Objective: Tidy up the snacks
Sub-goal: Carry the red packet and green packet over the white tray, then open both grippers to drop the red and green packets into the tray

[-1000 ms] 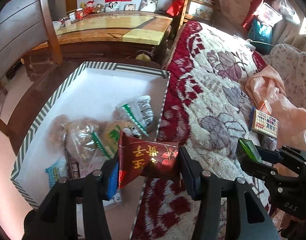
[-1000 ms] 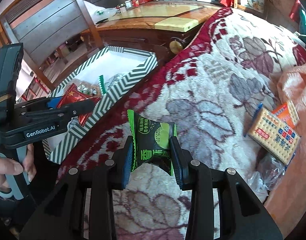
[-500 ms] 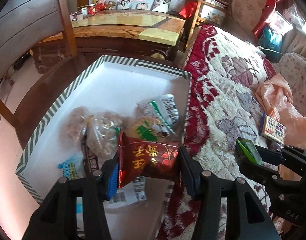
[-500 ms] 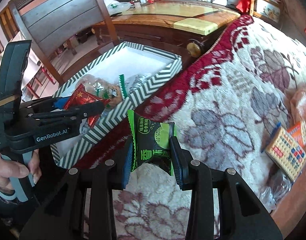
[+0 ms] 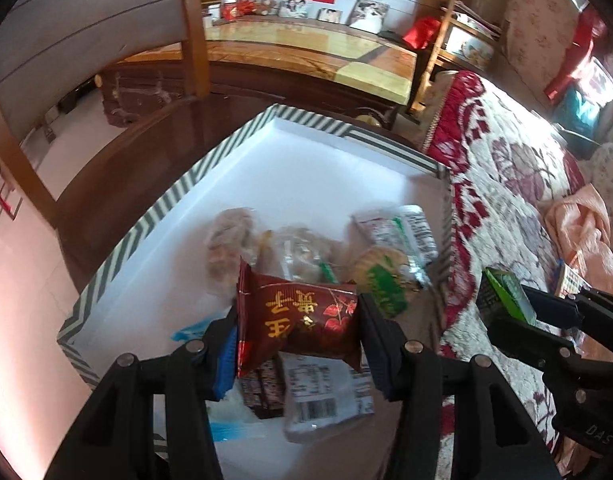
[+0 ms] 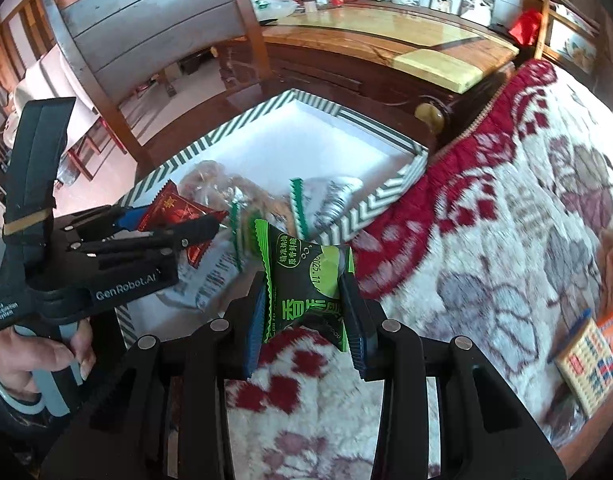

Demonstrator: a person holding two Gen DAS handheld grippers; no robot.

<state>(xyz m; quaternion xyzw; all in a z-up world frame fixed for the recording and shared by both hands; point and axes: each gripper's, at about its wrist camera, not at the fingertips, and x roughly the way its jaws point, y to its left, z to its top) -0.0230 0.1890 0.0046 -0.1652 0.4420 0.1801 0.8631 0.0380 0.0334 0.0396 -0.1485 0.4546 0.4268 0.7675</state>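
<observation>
Nearby, snack-crowded striped box (image 5: 166, 204)

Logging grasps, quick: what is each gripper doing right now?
Left gripper: closed on the red snack packet, above the striped box.
Right gripper: closed on the green snack packet.

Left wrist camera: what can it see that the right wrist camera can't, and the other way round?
Only the left wrist view shows the blue wrapper and the dark bar lying in the box under the red packet.

Only the right wrist view shows the hand gripping the left tongs' handle, and the cracker pack's face.

Both show the striped box of snacks, the left tongs shut on the red packet, the right tongs shut on the green packet, and the blanket.
</observation>
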